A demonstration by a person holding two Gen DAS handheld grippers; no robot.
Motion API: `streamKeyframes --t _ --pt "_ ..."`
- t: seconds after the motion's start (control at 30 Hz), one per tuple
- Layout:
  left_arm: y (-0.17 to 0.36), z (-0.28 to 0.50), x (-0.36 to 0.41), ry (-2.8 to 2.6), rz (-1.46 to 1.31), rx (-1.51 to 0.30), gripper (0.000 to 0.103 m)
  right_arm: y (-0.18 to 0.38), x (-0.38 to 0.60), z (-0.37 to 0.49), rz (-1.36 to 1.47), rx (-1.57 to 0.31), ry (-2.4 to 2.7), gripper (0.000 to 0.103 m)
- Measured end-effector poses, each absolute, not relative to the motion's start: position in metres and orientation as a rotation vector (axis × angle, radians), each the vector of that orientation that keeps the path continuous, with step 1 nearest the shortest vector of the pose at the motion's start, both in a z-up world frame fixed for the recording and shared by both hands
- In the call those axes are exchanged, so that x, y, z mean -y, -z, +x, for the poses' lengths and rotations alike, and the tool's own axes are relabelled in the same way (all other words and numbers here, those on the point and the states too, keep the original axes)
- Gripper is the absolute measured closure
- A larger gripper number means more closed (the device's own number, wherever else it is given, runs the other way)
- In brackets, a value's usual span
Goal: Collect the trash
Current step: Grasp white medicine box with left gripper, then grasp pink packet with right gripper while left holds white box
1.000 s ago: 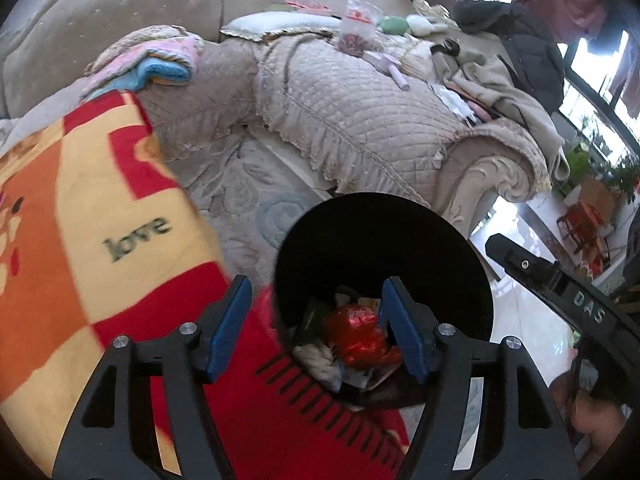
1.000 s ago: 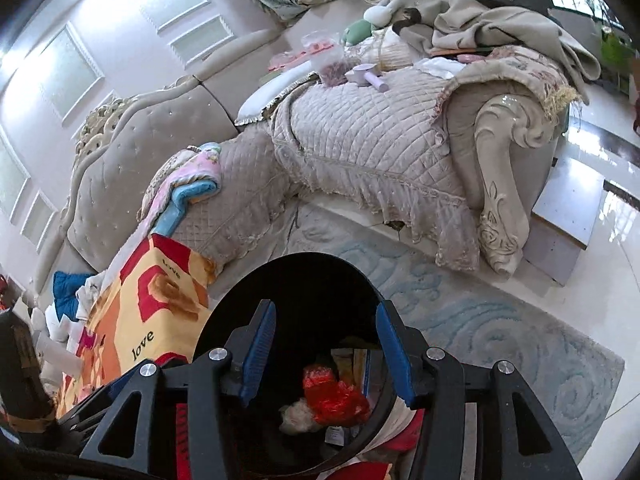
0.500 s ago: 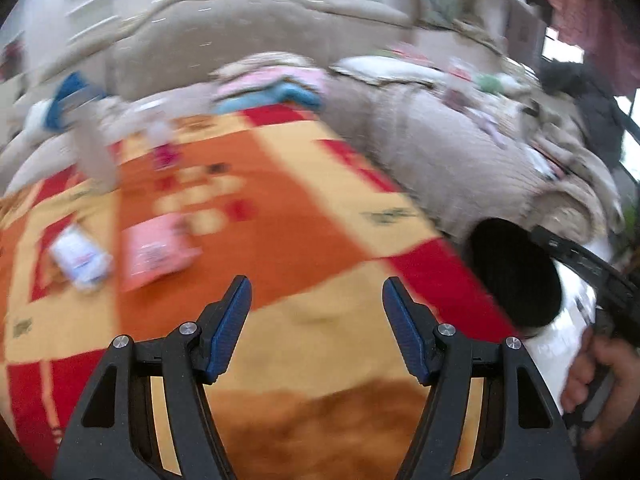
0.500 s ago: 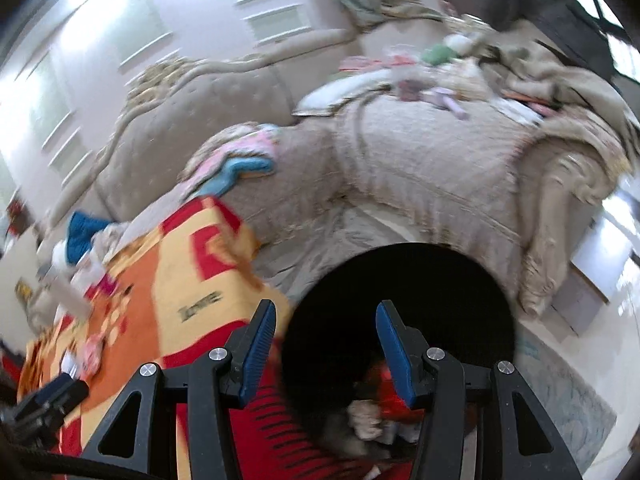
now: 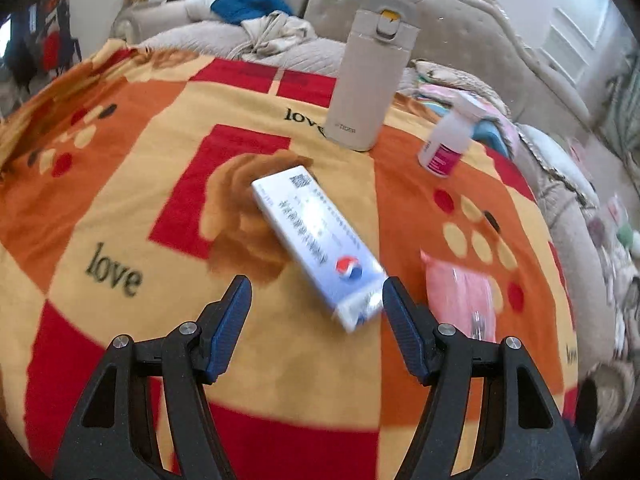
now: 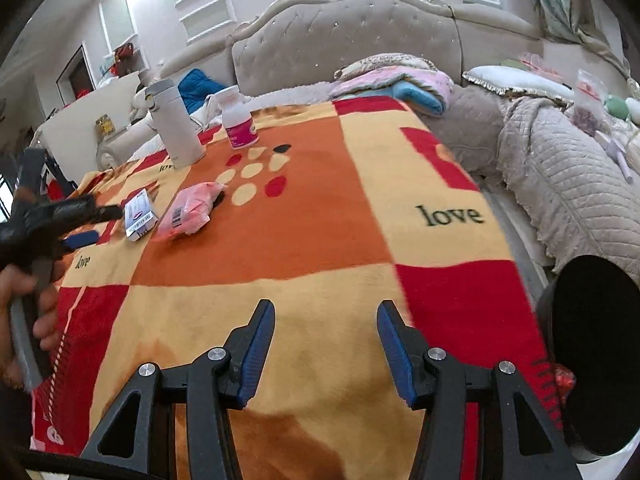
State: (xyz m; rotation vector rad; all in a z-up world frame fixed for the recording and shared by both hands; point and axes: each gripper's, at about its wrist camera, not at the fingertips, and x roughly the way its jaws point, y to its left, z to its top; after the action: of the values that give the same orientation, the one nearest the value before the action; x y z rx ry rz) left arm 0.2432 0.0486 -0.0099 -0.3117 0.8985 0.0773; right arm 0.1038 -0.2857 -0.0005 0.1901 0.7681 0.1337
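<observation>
A white-blue flat carton (image 5: pixel 318 246) lies on the orange-red "love" blanket (image 5: pixel 120 208), just ahead of my open, empty left gripper (image 5: pixel 316 308); its near end sits by the right fingertip. A pink packet (image 5: pixel 460 292) lies to its right. In the right wrist view the carton (image 6: pixel 139 213) and pink packet (image 6: pixel 190 210) lie at the far left, with my left gripper (image 6: pixel 90 224) beside them. My right gripper (image 6: pixel 326 344) is open and empty above the blanket (image 6: pixel 320 220). The black trash bin (image 6: pixel 592 344) stands at the blanket's right edge.
A beige thermos (image 5: pixel 366 76) and a white bottle with a pink label (image 5: pixel 446 144) stand at the blanket's far side. A beige sofa (image 6: pixel 560 184) with clothes and clutter runs behind and to the right. The bin also shows at the left wrist view's lower right (image 5: pixel 588 412).
Both grippers have swung away from above the trash bin to over the blanket. The left gripper now faces the carton and pink packet; both stay open.
</observation>
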Motion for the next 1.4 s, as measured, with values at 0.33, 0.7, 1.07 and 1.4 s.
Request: streamKeyframes --t 0.33,0.7,1.07,1.4 --pt "0.033 0.282 -0.033 -0.155 -0.283 -0.948 0.035 0.003 0.288 0.107 0.212 -0.786 -0.14 0.052" --pt "0.023 0.185 -0.041 0.199 -0.177 -0.905 0.051 -0.014 0.272 0.1 0.209 -0.697 -0.197 0.052" --pt "0.033 0.132 -0.036 0.233 -0.07 -0.917 0.047 -0.019 0.208 0.115 0.166 -0.648 -0.316 0.049" --pt "0.039 0.131 -0.046 0.227 -0.155 -0.856 0.046 -0.013 0.16 0.188 0.129 -0.726 -0.308 0.036"
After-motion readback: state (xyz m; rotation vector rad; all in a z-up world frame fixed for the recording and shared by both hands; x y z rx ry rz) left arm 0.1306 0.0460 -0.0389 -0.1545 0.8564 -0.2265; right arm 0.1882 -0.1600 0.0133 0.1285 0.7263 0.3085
